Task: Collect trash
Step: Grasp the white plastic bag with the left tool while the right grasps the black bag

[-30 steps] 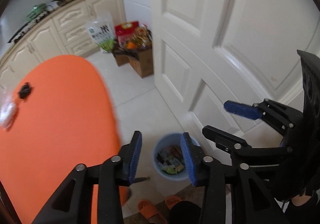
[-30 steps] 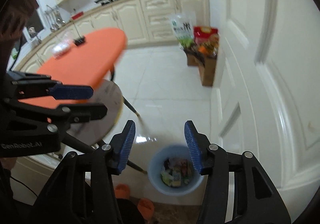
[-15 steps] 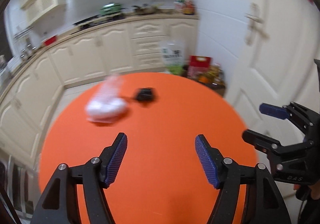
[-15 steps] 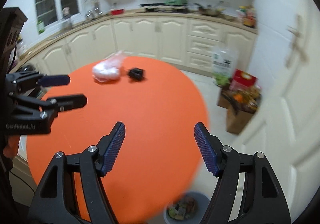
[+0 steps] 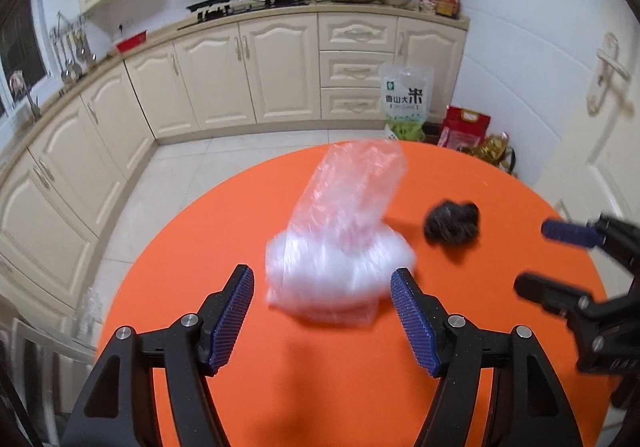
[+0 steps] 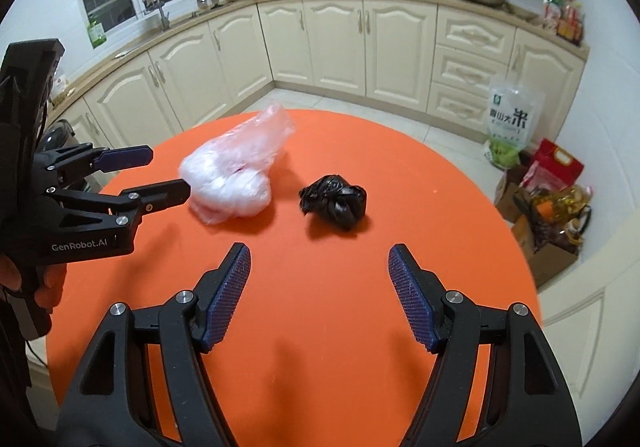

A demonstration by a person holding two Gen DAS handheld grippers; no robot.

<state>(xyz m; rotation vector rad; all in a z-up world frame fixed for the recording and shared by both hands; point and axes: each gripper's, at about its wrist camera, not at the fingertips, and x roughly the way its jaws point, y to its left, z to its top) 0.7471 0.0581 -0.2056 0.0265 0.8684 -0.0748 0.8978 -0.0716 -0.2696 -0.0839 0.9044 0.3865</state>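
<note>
Both claws wide and empty above clear plastic bag (image 5: 340, 247), its long axis toward the far cabinets.

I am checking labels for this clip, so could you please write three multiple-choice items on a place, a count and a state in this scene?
1. Where does the black bag lie?
A. on the floor
B. on the orange table
C. on the counter

2. How many bags lie on the table?
A. two
B. four
C. none

3. How is the right gripper?
A. shut on the clear bag
B. shut on the black bag
C. open, empty

Key: B, the bag rests on the orange top; A, one clear and one black; C, only bare table shows between the fingers.
</note>
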